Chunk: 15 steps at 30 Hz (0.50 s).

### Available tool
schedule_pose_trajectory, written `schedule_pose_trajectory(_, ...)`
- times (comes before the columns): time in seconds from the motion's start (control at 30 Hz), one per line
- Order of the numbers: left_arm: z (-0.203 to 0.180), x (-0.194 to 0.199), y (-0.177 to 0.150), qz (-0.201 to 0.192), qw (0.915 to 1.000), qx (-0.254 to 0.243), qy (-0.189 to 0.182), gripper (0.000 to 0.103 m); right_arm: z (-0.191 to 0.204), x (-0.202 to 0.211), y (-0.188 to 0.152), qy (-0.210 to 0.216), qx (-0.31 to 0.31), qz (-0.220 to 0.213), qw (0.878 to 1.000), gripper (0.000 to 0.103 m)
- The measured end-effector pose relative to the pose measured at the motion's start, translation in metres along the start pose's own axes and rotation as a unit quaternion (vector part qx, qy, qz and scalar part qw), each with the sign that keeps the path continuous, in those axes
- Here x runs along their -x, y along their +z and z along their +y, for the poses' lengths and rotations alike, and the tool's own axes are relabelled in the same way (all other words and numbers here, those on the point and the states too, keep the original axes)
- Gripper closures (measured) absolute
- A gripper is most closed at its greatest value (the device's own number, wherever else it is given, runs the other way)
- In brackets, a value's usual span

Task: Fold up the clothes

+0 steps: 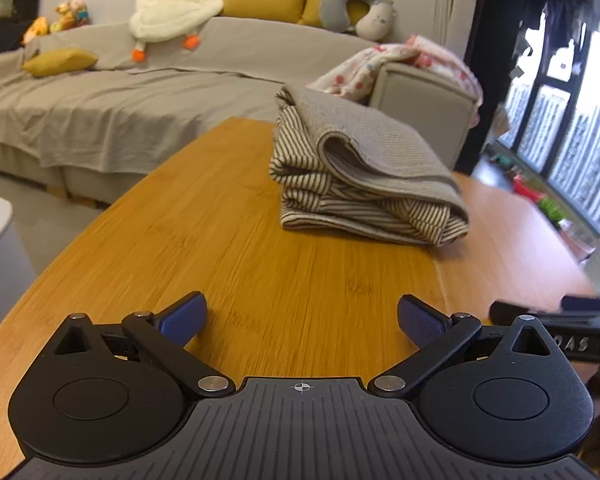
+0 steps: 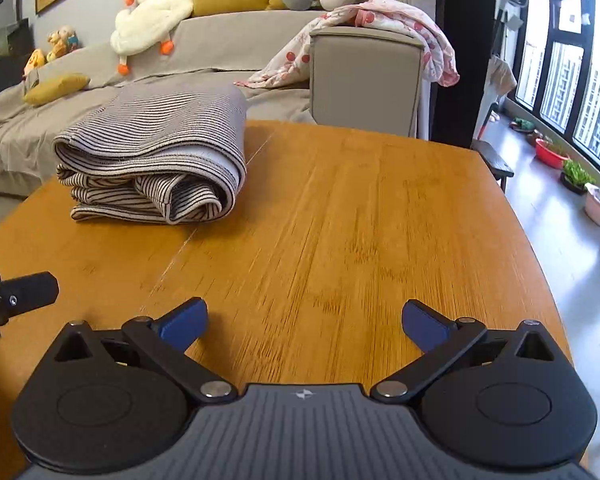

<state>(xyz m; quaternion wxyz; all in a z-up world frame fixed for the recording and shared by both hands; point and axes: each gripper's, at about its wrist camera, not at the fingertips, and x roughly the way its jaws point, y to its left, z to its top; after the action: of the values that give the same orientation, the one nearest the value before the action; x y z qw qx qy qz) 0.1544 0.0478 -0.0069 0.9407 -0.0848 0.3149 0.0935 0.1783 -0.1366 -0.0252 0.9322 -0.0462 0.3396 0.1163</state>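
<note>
Sofa (image 2: 204,68) in grey fills the back of your view, a white plush goose (image 2: 148,12) slumped on it. Nearer, your wooden worktop (image 2: 340,208) carries the folded striped garment (image 2: 156,160), lying as a neat bundle toward the far side, well apart from both tools. Your left tongs (image 1: 302,320) and right tongs (image 2: 304,320) hover low over bare wood, both spread wide and grasping nothing

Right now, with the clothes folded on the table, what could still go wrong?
1. The stack looks loose: its top layer bulges, so a nudge could unroll it.
2. Both grippers, left and right, are open and empty; a fast approach might push the stack along the smooth table instead of gripping it.
</note>
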Motion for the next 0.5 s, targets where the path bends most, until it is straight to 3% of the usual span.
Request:
schedule_pose_trajectory(0.1, -0.021, -0.007, 0.001, 0.016, 0.9978, -0.046, 0.045, 0.000, -0.007, -0.006, 0.003, 0.006, -0.003, -0.004, 1.000, 0.000)
schedule_pose_trajectory(0.17, -0.025, -0.009, 0.000, 0.018, 0.9984, -0.045, 0.029, 0.000, -0.008, -0.007, 0.003, 0.007, -0.003, -0.004, 1.000, 0.000)
schedule_pose_trajectory(0.5, -0.024, -0.010, 0.000, 0.017, 0.9983, -0.048, 0.027, 0.000, -0.013, -0.005, 0.004, 0.025, 0.011, -0.003, 1.000, 0.000)
